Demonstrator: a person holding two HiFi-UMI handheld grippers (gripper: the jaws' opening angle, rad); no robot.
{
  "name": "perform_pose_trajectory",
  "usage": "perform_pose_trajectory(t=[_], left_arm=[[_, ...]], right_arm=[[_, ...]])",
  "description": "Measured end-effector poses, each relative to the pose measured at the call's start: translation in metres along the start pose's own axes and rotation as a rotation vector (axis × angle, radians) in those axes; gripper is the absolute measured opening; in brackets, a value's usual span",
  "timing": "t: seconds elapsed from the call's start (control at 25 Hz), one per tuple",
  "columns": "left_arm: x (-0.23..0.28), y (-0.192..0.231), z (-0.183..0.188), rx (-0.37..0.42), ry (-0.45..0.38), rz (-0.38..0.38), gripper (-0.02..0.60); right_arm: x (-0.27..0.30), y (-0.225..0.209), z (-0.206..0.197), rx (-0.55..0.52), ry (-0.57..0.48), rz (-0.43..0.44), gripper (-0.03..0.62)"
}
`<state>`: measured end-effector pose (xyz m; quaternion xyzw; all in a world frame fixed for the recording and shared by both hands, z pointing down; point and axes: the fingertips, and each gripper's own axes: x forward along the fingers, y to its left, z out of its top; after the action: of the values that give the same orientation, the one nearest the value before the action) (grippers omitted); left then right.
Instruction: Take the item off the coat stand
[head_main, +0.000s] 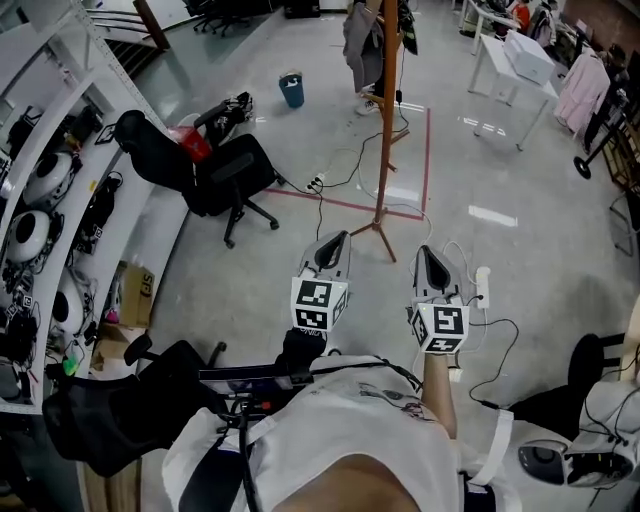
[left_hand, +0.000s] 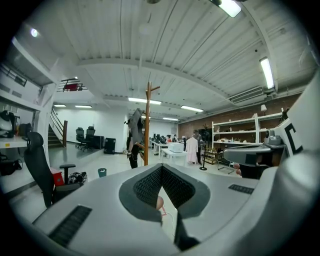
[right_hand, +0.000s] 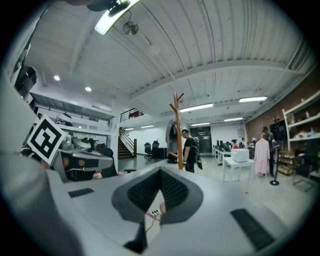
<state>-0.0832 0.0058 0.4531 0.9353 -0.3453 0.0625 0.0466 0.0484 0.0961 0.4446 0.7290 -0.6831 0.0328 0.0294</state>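
One grey garment (head_main: 362, 42) hangs high on the wooden coat stand (head_main: 385, 130), well apart from both tools across open floor. The left gripper (head_main: 341, 238) and right gripper (head_main: 423, 251) point side by side toward the stand. Each has its jaws together on nothing, probably a carrying pose for the approach, since the garment is out of reach.

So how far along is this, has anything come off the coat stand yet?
Nothing looks done: the grey garment hangs on the coat stand. Nothing is in hand; the left gripper and right gripper are shut and empty, well short of it. Left: walk up, grip the garment, lift it off.
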Motion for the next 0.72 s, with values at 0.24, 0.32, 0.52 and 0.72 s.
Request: perform_pose_trajectory(t=[0.24,0.32,0.52,0.72], left_arm=[[0.005,-0.001,0.0,-0.001,0.001,0.014,0.003],[0.007,0.0,0.0,0.002,0.002,0.024,0.003],[0.014,0.0,0.003,-0.004,-0.001,0.048,0.003],[0.023,-0.009,-0.006,0.058,0.031,0.097,0.003]], right_arm=[[0.003,-0.008,-0.006,0.062,0.007,0.015,0.005],[0.003,-0.009,-0.006,0.098,0.009,0.025,0.005],[0.0,-0.009,-0.007,0.102,0.017,0.069,0.005],[-0.008,-0.023,-0.028,0.115,0.066,0.097,0.005]])
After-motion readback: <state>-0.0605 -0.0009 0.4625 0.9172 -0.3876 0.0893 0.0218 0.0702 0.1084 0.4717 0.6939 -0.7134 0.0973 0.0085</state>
